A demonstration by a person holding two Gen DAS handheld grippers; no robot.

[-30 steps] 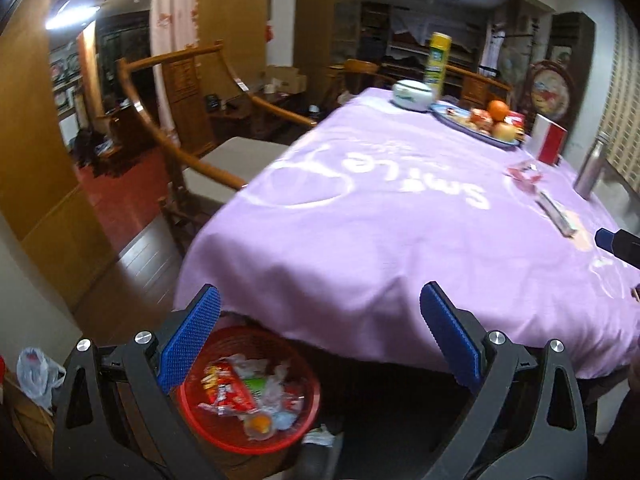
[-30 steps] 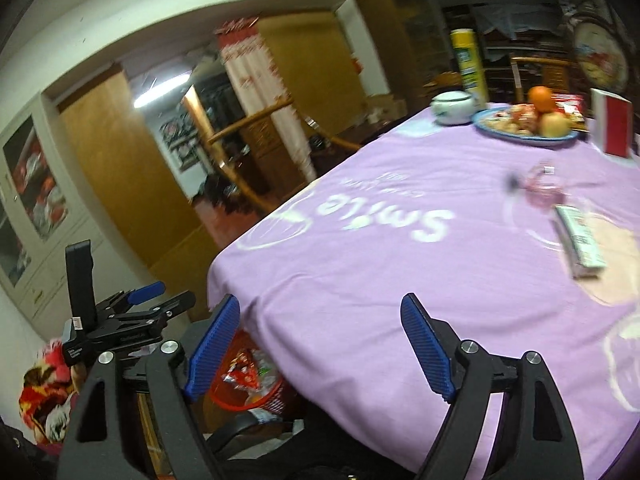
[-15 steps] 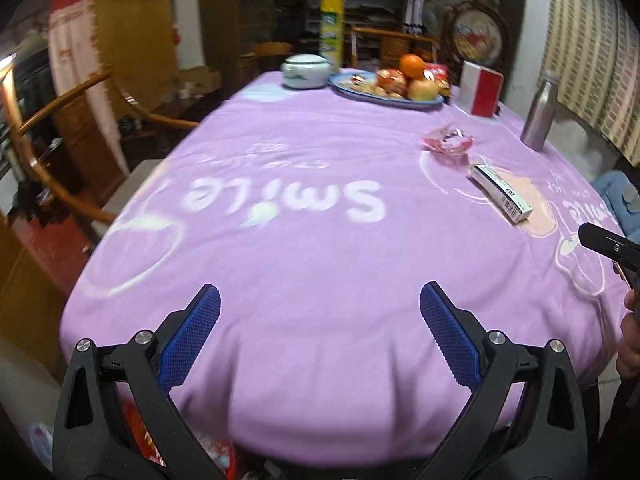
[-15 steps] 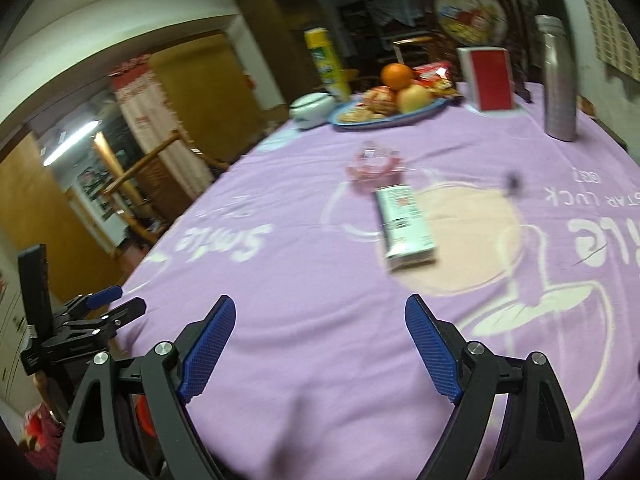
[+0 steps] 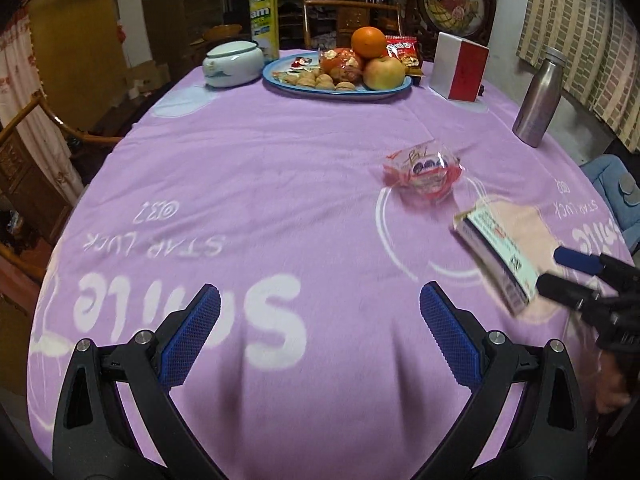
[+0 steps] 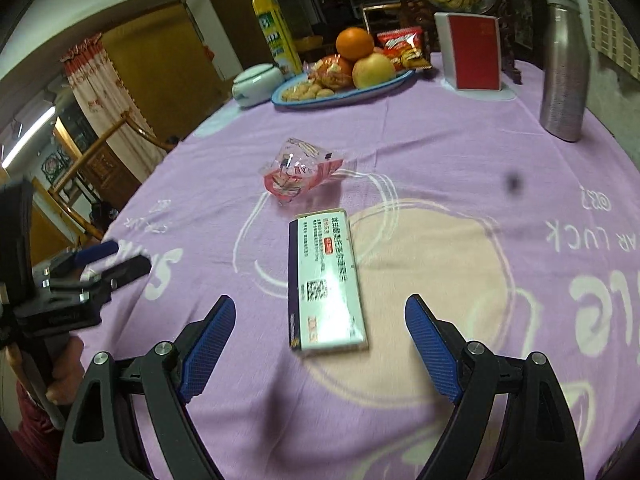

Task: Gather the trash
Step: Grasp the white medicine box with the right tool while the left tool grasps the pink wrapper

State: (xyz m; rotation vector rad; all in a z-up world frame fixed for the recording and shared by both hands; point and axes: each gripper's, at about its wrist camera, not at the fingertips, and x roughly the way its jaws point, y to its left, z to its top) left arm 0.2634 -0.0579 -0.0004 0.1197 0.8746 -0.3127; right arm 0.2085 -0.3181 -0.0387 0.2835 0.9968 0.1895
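Observation:
A flat white and dark-blue box (image 6: 326, 280) (image 5: 498, 258) lies on the purple tablecloth (image 5: 260, 168), just ahead of my right gripper (image 6: 320, 340), whose jaws stand wide open above the cloth with nothing between them. Beyond the box rests a crumpled clear and red wrapper (image 6: 300, 170) (image 5: 422, 172). My left gripper (image 5: 320, 332) is open too and empty, hovering over the white lettering on the cloth, left of the box. Each gripper shows at the edge of the other's view: the right gripper (image 5: 576, 276) and the left gripper (image 6: 114, 260).
At the far end stand a blue plate (image 5: 280, 82) of fruit and nuts, a white lidded bowl (image 5: 232, 64), a yellow canister (image 5: 264, 10), a red and white box (image 5: 460, 66) and a steel bottle (image 5: 538, 98). Wooden chairs (image 5: 24, 144) stand left of the table.
Both grippers swung from the table's edge and the red bin on the floor to over the tabletop. The box and wrapper now lie close in front. Both stayed open.

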